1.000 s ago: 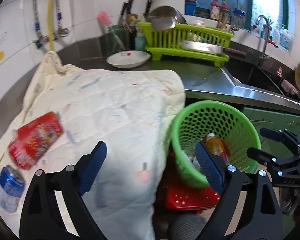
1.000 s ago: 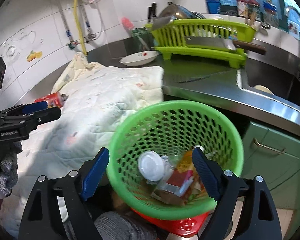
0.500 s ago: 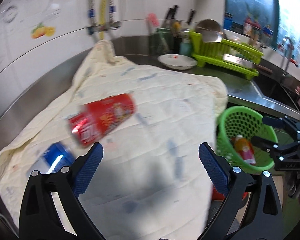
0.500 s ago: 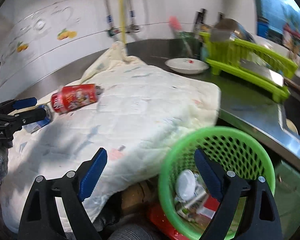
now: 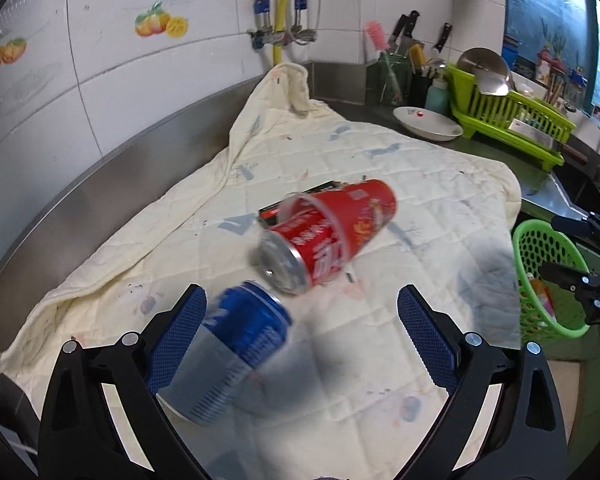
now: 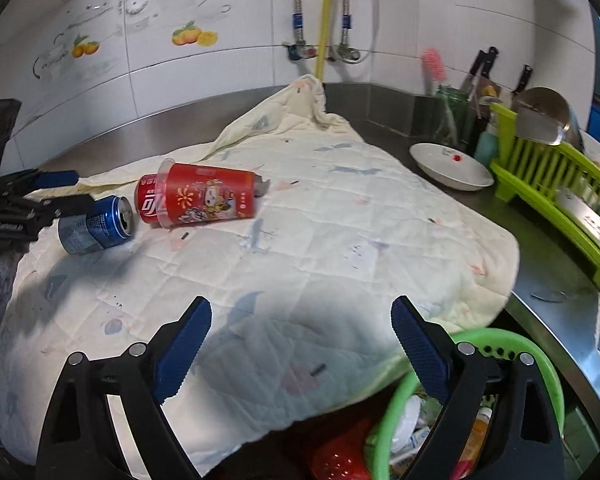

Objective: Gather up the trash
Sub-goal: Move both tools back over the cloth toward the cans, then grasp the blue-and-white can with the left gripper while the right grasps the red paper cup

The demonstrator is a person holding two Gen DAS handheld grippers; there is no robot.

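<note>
Left wrist view: the left gripper is spread wide and empty over the quilted cream cloth; a blurred blue can lies by its left finger, and a red can lies just ahead.

Right wrist view: the right gripper gapes empty, with the perforated green basket of trash below its right finger, both cans far ahead-left, and a white dish ahead-right.

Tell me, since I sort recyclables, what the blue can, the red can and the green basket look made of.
Blue drink can: metal, probably aluminium, with a shiny silver pull-tab top. Red drink can: looks like printed glossy metal, with a clear plastic rim around it. Green round basket: glossy moulded plastic with perforated walls.
</note>
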